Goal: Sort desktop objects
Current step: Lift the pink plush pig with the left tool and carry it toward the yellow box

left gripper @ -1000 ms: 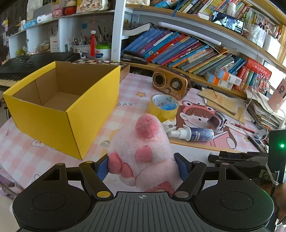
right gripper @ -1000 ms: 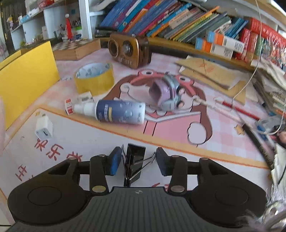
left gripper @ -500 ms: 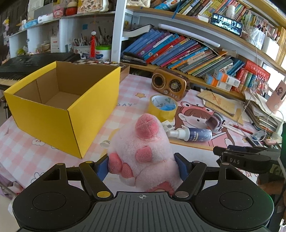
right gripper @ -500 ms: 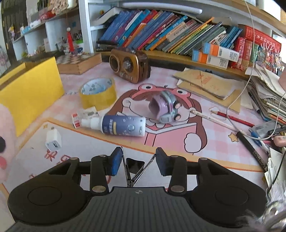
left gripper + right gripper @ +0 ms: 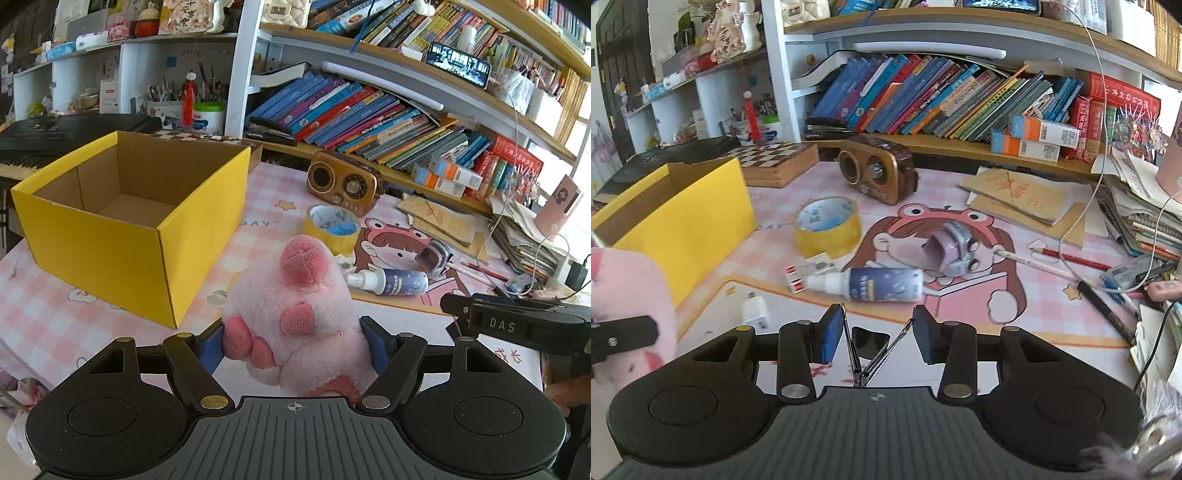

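My left gripper (image 5: pixel 293 341) is shut on a pink plush toy (image 5: pixel 295 314) and holds it above the desk, right of an open yellow cardboard box (image 5: pixel 129 229). My right gripper (image 5: pixel 875 332) is shut on a black binder clip (image 5: pixel 870 339) by its wire handles, lifted off the desk. The plush also shows at the left edge of the right wrist view (image 5: pixel 628 295), and the box behind it (image 5: pixel 679 221). The right gripper shows at the right of the left wrist view (image 5: pixel 517 325).
On the desk lie a yellow tape roll (image 5: pixel 827 229), a blue spray bottle (image 5: pixel 879 284), a white charger (image 5: pixel 755 312), a purple toy (image 5: pixel 953 251), a brown radio (image 5: pixel 879 173), pens (image 5: pixel 1104 306) and paper stacks (image 5: pixel 1145 210). Bookshelves stand behind.
My right gripper has risen with the binder clip, lifting it off the desk. My left gripper has risen slightly with the plush toy still held.
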The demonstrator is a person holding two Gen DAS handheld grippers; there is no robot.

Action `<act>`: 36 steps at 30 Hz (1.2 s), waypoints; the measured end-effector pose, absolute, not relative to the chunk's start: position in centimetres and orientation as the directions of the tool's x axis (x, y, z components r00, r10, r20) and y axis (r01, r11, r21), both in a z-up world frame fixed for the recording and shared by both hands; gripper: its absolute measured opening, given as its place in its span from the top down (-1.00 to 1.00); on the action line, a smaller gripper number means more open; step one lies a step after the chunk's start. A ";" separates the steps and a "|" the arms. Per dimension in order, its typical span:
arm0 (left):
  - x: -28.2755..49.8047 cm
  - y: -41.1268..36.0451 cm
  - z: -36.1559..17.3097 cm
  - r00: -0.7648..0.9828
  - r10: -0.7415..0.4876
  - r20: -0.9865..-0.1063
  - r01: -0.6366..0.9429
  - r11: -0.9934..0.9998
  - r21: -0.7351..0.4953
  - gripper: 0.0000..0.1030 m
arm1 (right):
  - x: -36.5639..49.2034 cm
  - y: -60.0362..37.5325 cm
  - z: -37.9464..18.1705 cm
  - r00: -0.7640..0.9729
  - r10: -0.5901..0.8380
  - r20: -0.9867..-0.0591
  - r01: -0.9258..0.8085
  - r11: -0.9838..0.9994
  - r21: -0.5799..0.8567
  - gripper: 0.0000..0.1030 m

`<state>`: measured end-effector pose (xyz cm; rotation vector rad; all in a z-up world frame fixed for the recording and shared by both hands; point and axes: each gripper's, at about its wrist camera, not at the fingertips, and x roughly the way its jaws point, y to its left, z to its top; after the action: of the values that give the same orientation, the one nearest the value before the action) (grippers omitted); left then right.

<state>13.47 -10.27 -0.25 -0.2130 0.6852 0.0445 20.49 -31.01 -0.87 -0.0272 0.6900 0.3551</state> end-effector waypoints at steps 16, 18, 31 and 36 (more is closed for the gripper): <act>8.4 -4.8 -0.1 0.785 -0.082 -0.614 -0.061 0.976 -0.208 -0.46 | 13.5 -24.8 -0.1 0.702 0.308 -0.642 -0.343 0.936 0.074 0.25; 7.6 -4.0 -0.1 0.785 -0.088 -0.613 -0.058 0.975 -0.213 -0.46 | 12.4 -23.9 0.0 0.702 0.307 -0.643 -0.345 0.936 0.071 0.25; 3.0 0.6 0.0 0.791 -0.112 -0.602 -0.025 0.976 -0.216 -0.46 | 6.4 -18.4 0.0 0.700 0.310 -0.643 -0.348 0.935 0.071 0.25; 1.9 2.0 0.2 0.794 -0.112 -0.597 -0.026 0.975 -0.218 -0.46 | 5.0 -17.0 0.0 0.701 0.319 -0.638 -0.359 0.931 0.071 0.25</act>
<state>1.88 2.02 0.18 -0.2209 0.6530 -0.0468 5.00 -17.02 0.01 -0.0601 0.6988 0.3777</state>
